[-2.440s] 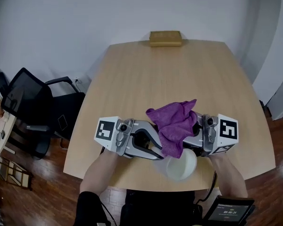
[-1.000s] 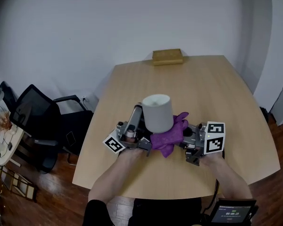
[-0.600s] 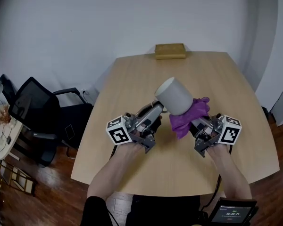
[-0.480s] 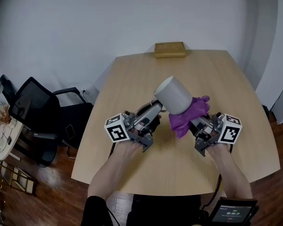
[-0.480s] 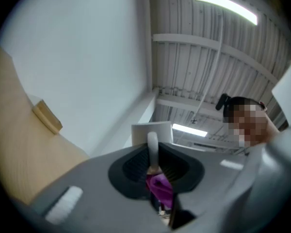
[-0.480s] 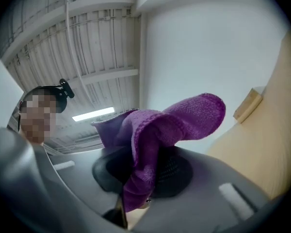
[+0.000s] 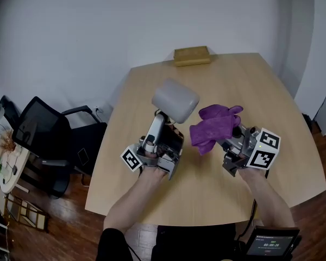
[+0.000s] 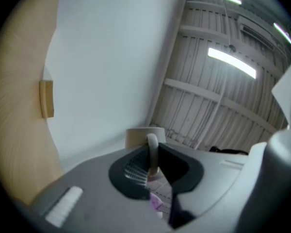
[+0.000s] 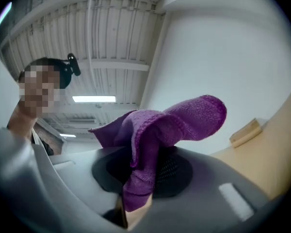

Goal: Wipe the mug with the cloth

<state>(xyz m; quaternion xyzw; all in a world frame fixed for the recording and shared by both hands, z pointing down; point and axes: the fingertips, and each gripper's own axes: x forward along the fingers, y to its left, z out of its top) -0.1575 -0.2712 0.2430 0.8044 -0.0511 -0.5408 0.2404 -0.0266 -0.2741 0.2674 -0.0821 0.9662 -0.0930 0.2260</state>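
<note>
Above the table point(image 7: 244, 91), mug point(image 7: 175, 100) left of cloth point(image 7: 213, 126), seemingly apart; block point(image 7: 191, 55) on the far edge.

No readable words or brands. Black-and-white square code patterns on the left marker cube point(image 7: 131, 159) and the right marker cube point(image 7: 264, 148). Glowing digits on the near-right small screen point(image 7: 269, 245), too small to read.

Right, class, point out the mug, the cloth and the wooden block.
mug point(image 7: 175, 99), head view, middle of its body
cloth point(image 7: 212, 126), head view, middle fold
wooden block point(image 7: 191, 55), head view, top face
</note>
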